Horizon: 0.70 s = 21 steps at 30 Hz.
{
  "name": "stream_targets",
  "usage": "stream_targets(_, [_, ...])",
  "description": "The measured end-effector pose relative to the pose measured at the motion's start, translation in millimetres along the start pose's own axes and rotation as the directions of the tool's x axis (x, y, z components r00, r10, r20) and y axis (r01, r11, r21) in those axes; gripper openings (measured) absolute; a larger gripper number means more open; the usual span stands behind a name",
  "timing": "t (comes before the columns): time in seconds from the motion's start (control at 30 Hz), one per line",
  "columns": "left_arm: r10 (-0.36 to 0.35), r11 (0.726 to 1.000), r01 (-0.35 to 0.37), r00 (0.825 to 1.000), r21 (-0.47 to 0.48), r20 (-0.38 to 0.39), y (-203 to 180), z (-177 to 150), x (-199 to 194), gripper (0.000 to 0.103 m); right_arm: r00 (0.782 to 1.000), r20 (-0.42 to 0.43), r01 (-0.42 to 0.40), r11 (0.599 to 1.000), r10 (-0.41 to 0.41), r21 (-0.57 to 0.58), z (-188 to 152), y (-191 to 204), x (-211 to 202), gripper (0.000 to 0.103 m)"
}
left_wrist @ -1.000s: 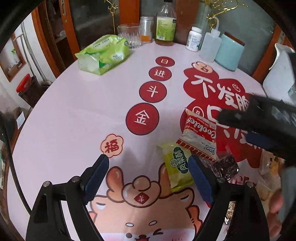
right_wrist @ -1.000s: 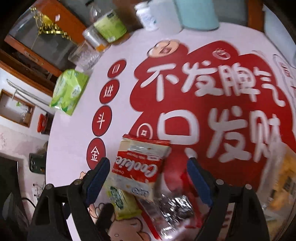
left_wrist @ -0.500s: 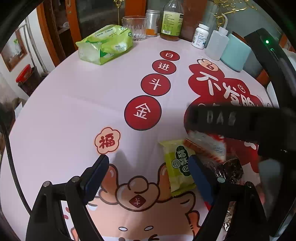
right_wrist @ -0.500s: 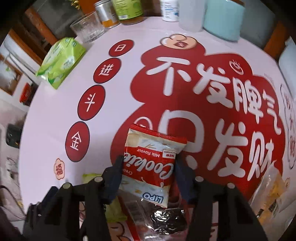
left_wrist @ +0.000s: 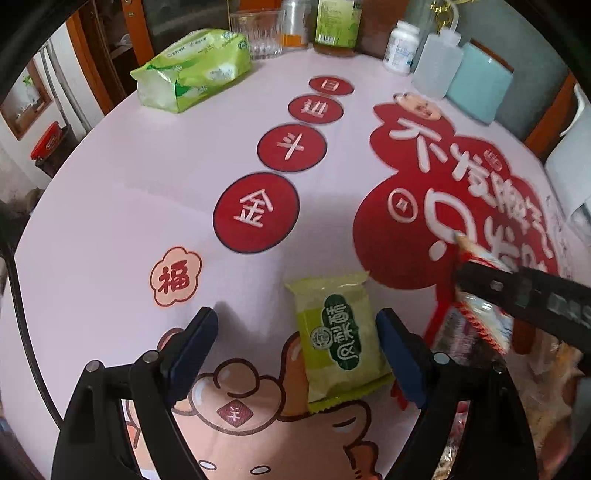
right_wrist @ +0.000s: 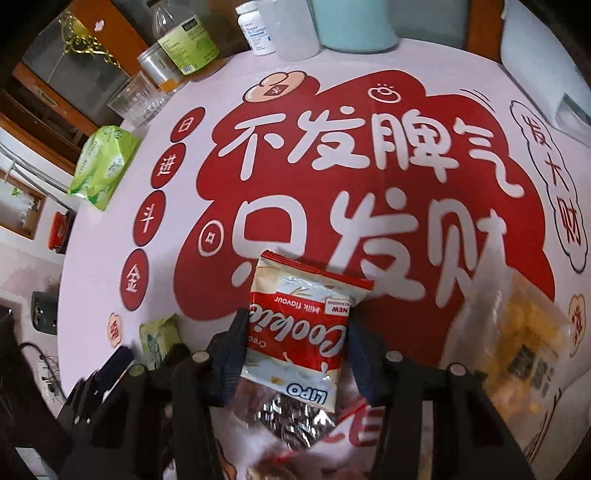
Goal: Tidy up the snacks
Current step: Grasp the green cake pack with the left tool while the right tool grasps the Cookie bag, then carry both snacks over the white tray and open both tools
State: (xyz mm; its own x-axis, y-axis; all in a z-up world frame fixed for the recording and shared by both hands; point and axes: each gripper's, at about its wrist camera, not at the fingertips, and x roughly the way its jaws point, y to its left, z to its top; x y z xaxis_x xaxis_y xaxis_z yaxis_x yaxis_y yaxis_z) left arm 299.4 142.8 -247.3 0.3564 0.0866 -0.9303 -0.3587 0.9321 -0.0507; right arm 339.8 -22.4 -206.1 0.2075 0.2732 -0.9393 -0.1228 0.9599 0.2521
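Left hand-held gripper point(left_wrist: 297, 347) — jaws standing wide, pointing steeply down over the counter point(left_wrist: 110, 221), nothing pressing against either pad. The green snack packet point(left_wrist: 338, 338) is lying flat on the counter between the fingers, close against the right-hand pad and well clear of the other.

Right hand-held gripper point(right_wrist: 295, 347) — jaws closing, both pads pressing on the sides of the red-and-white Cookie packet point(right_wrist: 306, 325), which is sitting between them with its far end projecting forward over the red print of the counter cover. In the left wrist view the same gripper is showing as a dark bar at the right edge, the packet partly hidden behind it.

Other snacks — a crinkled silver foil wrapper point(right_wrist: 291, 417) is lying just under the Cookie packet; a clear bag of yellow snacks point(right_wrist: 517, 347) is lying to the right of it, blurred.

Counter items, far side — a green tissue pack point(left_wrist: 192, 70) is lying alone near the left rim, well apart from the snacks. Along the back edge are standing a ribbed glass tumbler point(left_wrist: 258, 37), a bottle with a green label point(left_wrist: 338, 26), a white pill bottle point(left_wrist: 402, 48), a translucent squeeze bottle point(left_wrist: 437, 62) and a pale blue container point(left_wrist: 480, 88).

Counter cover — pink, printed with red discs, large white characters on red and a cartoon figure nearest the grippers.
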Motion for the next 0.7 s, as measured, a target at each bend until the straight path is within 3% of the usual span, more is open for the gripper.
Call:
stream_targets(0.07, [0.004, 1.0, -0.004, 1.0, 0.018, -0.002, -2.9, -0.9, -0.6, 0.077, 1.0, 0.018, -0.024, 1.0, 0.024, 0.004, -6.5, -3.4, -9.6, 0.05])
stream_targets(0.17, [-0.012, 0.999, 0.012, 1.0, 0.051, 0.0, -8.1, -2.2, -8.0, 0.036, 0.997, 0.053, -0.057, 0.998, 0.057, 0.008, -15.5, -4.4, -24.4, 0.05])
stream_targets(0.3, [-0.015, 0.996, 0.016, 1.0, 0.082, -0.012, -9.9, -6.9, -22.0, 0.035, 0.99, 0.103, -0.097, 0.995, 0.095, 0.013, -33.5, -4.7, -51.5, 0.05])
stream_targets(0.43, [-0.032, 0.993, 0.025, 0.998, 0.114, 0.053, -9.3, -16.0, -59.0, 0.035, 0.978, 0.153, -0.143, 0.99, 0.139, 0.016, -59.8, -7.9, -83.6, 0.05])
stream_targets(0.7, [-0.13, 0.967, 0.09, 0.979, 0.238, 0.158, -12.5, -57.2, -151.2, 0.035, 0.96, 0.245, -0.135, 0.991, 0.136, -0.021, -144.0, -28.9, -153.0, 0.05])
